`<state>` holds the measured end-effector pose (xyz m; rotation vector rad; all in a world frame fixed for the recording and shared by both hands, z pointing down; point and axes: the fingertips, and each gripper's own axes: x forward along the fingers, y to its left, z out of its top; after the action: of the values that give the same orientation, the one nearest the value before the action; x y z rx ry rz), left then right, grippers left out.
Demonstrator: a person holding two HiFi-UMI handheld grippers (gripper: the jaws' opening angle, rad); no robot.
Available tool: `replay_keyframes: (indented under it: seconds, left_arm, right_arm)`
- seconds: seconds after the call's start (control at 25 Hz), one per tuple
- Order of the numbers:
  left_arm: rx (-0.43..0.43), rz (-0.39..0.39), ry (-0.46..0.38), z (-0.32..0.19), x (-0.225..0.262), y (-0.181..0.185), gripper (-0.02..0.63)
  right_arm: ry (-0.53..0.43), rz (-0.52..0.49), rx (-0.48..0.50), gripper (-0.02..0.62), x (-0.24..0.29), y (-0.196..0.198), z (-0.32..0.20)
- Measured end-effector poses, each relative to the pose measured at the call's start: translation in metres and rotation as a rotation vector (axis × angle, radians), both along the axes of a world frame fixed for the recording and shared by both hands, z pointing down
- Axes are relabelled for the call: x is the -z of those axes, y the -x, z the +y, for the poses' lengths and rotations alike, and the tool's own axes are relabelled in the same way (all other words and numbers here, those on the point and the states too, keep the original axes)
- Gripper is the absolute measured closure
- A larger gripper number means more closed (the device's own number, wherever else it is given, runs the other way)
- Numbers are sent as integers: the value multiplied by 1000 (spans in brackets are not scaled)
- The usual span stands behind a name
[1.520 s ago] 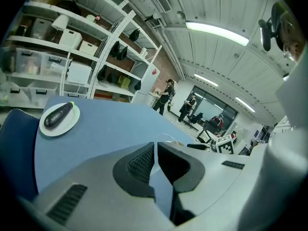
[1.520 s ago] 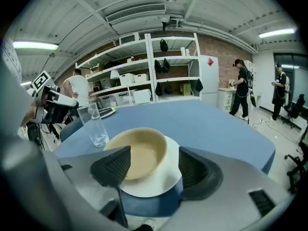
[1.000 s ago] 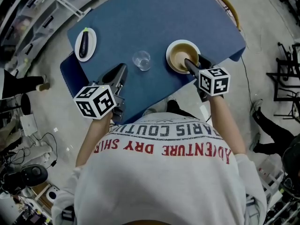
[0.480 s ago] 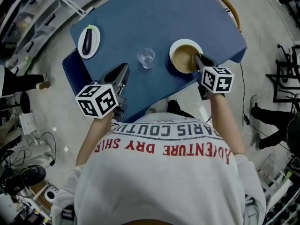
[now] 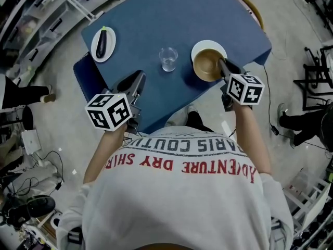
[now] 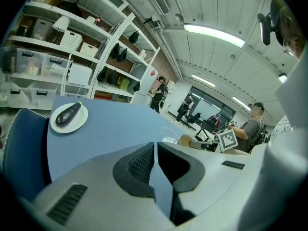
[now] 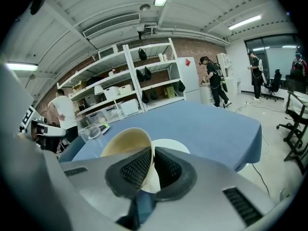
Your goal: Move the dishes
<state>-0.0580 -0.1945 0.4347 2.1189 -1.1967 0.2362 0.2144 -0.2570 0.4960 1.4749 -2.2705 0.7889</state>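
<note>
A tan bowl (image 5: 206,65) hangs tilted just above a white plate (image 5: 209,47) near the blue table's (image 5: 156,20) front right corner. My right gripper (image 5: 221,64) is shut on the bowl's near rim; its jaws have just been closing, with the rim between them. In the right gripper view the bowl's wall (image 7: 126,141) stands pinched between the pads, at the gripper (image 7: 152,162), with the plate (image 7: 171,146) behind. My left gripper (image 5: 136,79) hovers over the table's front edge, shut and holding nothing (image 6: 155,150).
A clear glass (image 5: 168,59) stands mid-table, left of the bowl. A white plate with an eggplant (image 5: 103,44) sits at the far left corner. A blue chair (image 5: 83,72) stands by the table's left side. Shelves and people are around the room.
The right gripper closed on the bowl's rim and raised it, tilted, off the white plate. The left gripper hardly shifted.
</note>
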Motion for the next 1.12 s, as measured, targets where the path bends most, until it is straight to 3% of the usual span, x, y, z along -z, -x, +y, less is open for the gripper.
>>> replay_keyframes:
  seconds: [0.44,0.96,1.12]
  left_arm:
    - [-69,5,-22,25,4,24,561]
    - [-45,11,8,62,-5,59,561]
    - [-38,7,20,69,-11,72,561]
  right_arm:
    - [-24,-12,33,561,23,52,47]
    - [63,-36,213,560,-9,142,81]
    - [106,-62,222,560,-25,162,85]
